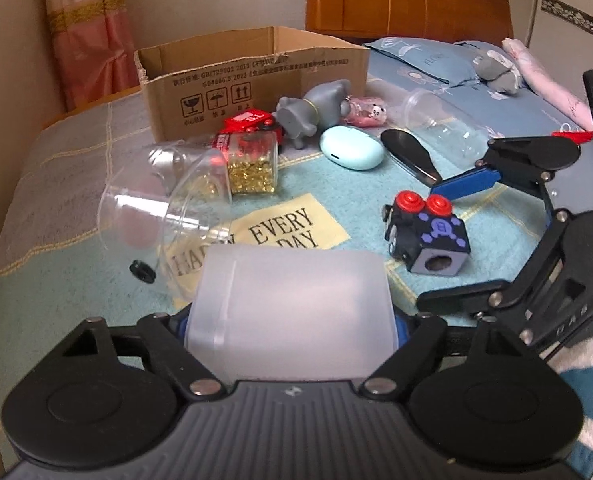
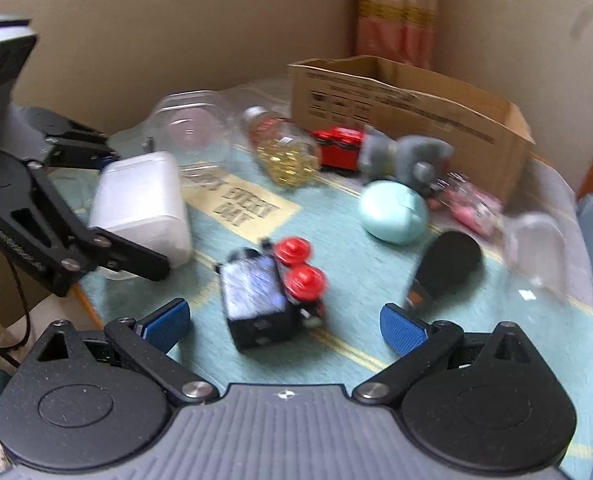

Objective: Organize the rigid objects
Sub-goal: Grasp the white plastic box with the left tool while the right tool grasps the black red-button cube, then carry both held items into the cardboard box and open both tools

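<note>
**Left gripper clamps the frosted container, box comes next**

Left gripper (image 1: 292, 320) has its jaws on either side of a frosted white container (image 1: 290, 312), pads seemingly pressing its walls, near the front of the bed (image 1: 56, 280). Right gripper (image 2: 284, 320) is spread, empty, over a black cube toy (image 2: 264, 300) with red knobs.

Far behind stands the open cardboard box (image 1: 256, 76), the likely destination. Between lie a clear cup (image 1: 164, 212), a jar of gold beads (image 1: 252, 164), a grey elephant (image 1: 316, 112) and a pale blue case (image 1: 352, 148) (all still loose).

Judged step: grasp made. Next calls for lifting clear and carrying over the clutter to the box.
</note>
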`<state>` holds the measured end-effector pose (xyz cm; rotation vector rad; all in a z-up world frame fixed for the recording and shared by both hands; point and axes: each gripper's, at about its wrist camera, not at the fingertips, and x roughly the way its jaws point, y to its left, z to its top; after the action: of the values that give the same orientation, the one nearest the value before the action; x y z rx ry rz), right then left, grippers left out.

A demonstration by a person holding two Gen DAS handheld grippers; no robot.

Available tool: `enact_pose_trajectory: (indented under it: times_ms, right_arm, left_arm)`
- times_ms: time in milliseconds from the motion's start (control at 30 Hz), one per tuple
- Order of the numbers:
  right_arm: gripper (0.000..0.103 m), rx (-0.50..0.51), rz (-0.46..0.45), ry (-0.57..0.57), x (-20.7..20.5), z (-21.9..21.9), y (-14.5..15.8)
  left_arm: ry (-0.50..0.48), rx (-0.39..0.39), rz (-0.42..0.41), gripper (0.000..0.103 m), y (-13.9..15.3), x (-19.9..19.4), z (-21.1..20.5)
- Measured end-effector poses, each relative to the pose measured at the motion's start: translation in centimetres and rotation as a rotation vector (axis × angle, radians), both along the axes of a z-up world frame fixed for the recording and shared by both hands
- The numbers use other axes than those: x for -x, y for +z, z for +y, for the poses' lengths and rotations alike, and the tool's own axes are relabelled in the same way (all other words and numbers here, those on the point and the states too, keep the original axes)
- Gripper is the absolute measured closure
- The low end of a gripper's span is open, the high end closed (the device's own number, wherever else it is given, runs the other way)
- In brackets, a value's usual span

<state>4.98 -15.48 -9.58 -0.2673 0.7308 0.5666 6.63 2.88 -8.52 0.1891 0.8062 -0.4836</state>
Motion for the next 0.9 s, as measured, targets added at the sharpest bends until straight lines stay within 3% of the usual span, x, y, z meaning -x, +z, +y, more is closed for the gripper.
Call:
enact_pose_trajectory:
  times_ms: [100, 400, 900]
  right_arm:
    - [0.007, 0.016, -0.012, 0.039, -0.5, 0.7, 0.2]
    - [0.047, 0.012, 0.010, 0.099, -1.2, 0.0, 1.1]
    - [0.048, 0.028, -0.018, 0.090, -1.4, -1.4, 3.4]
  left_arm:
    - [0.009, 0.006, 0.004, 0.020, 0.0, -0.4, -0.3]
    - [0.002, 0.001, 0.028, 0.020, 0.7, 0.1, -0.1]
    - [-0.053, 0.001, -0.020, 0.020, 5.2, -0.1, -1.6]
